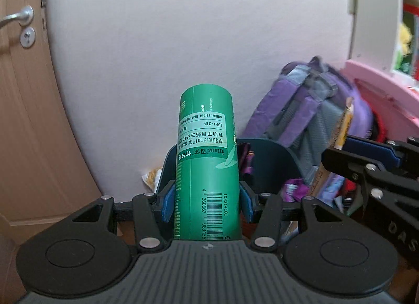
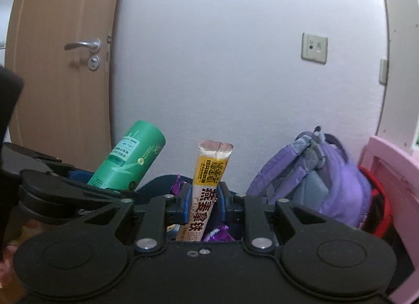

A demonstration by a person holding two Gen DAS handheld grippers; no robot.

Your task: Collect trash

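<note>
My left gripper point(image 1: 207, 203) is shut on a green cardboard tube point(image 1: 207, 162) with a barcode and white label; its blue pads press both sides near the tube's lower end. The same tube point(image 2: 128, 157) shows at the left of the right wrist view, tilted. My right gripper point(image 2: 202, 203) is shut on a long yellow snack-stick packet point(image 2: 207, 188) with dark print, standing upright between the pads. A dark blue bin point(image 1: 272, 162) stands just beyond both grippers, against the wall, with purple wrappers point(image 2: 218, 234) inside. The right gripper point(image 1: 366, 162) enters the left wrist view from the right.
A purple and grey backpack point(image 2: 322, 180) leans on the white wall right of the bin. Pink furniture point(image 2: 392, 178) stands at the far right. A brown door point(image 2: 62, 68) with a metal handle is on the left. A crumpled yellow-white wrapper point(image 1: 152, 177) lies left of the bin.
</note>
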